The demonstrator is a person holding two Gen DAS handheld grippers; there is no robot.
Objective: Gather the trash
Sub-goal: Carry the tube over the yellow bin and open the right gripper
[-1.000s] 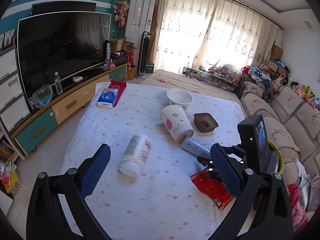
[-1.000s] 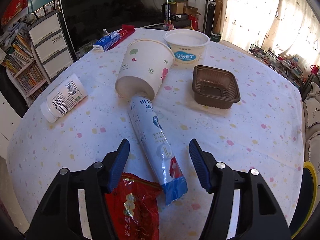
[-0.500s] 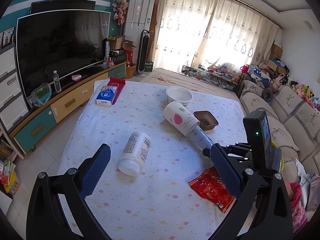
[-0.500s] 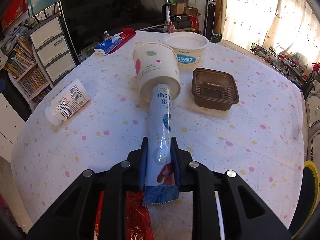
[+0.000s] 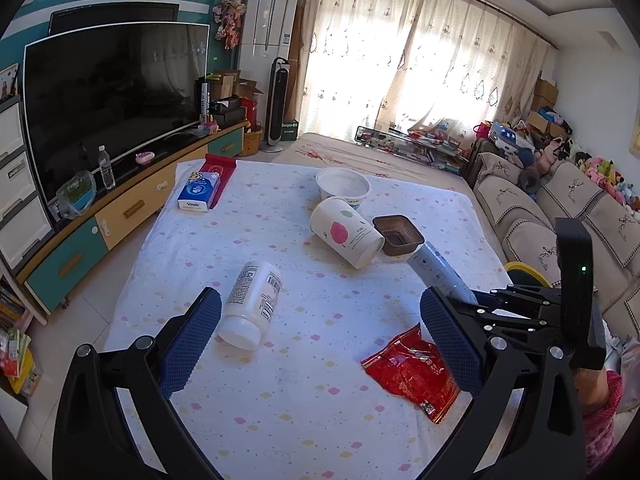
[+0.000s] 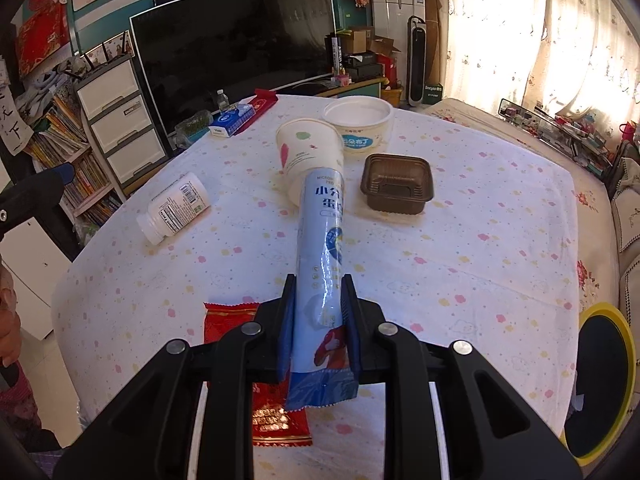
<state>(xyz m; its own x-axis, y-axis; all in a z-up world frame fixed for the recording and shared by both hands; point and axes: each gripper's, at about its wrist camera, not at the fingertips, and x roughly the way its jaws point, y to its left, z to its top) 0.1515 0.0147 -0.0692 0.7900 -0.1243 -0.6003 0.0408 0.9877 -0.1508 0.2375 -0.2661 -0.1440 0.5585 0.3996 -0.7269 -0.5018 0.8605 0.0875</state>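
Note:
My right gripper (image 6: 318,312) is shut on a long blue-and-white snack wrapper tube (image 6: 322,236) and holds it above the table; it also shows in the left wrist view (image 5: 436,272). A paper cup (image 6: 310,152) lies on its side just past the tube's far end. A red wrapper (image 5: 412,368) lies flat below the right gripper. A white pill bottle (image 5: 252,304) lies on its side. My left gripper (image 5: 320,336) is open and empty above the table, between the bottle and the red wrapper.
A white pudding tub (image 6: 358,124) and a brown plastic tray (image 6: 396,188) stand at the far side of the table (image 5: 280,420). A tissue pack (image 5: 199,191) lies on a red packet far left. A yellow-rimmed bin (image 6: 600,376) stands on the right. A sofa (image 5: 560,208) lies right.
My right gripper closed on the blue wrapper tube and lifted it. The paper cup rolled and turned as the tube moved. The left gripper stayed open and barely moved.

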